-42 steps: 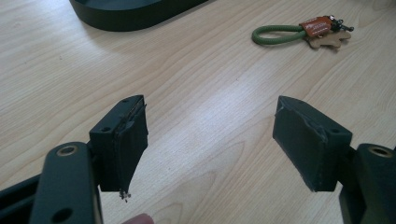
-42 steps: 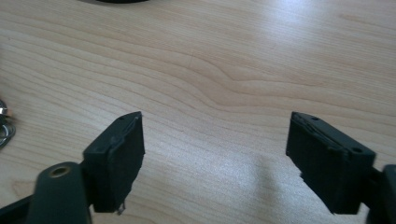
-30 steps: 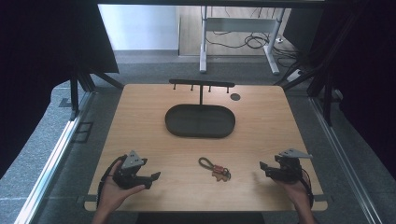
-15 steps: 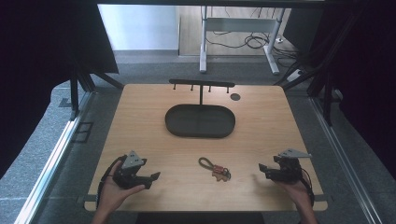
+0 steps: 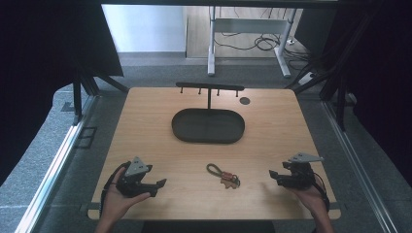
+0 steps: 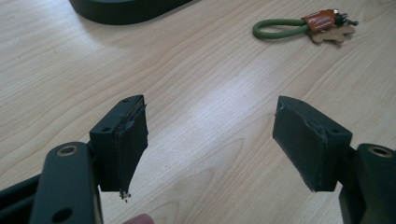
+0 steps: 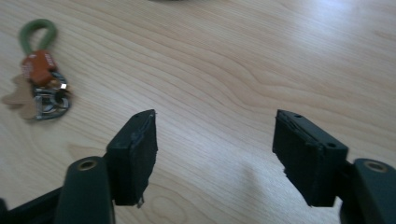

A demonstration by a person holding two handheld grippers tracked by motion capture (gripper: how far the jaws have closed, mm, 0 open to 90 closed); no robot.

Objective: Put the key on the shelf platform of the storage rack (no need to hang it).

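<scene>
A wooden counter point(image 5: 145, 126) seen from above, with a person's hands entering at its near edge. The left hand-held gripper point(image 5: 158, 185) rests low over the near left part of the counter, its jaws spread wide with nothing but bare wood between them, as its own view confirms point(image 6: 210, 140). The right hand-held gripper point(image 5: 273, 175) sits over the near right part, pointing toward the middle; its jaws also stand apart and empty point(image 7: 215, 154), and they have just been closing a little from their widest, with nothing between them. The keychain point(image 5: 223, 175) lies flat on the counter between the two hand-held grippers, touched by neither: a green cord loop point(image 6: 275, 28) joined to an orange tag point(image 7: 38, 66), a metal ring and a pale tan charm point(image 7: 18, 98). Beyond it, near the middle of the counter, lies a dark oval tray point(image 5: 208, 125), and behind the tray stands a black T-shaped rack with short pegs point(image 5: 209, 88). A small dark disc point(image 5: 245, 101) sits just right of the rack.
</scene>
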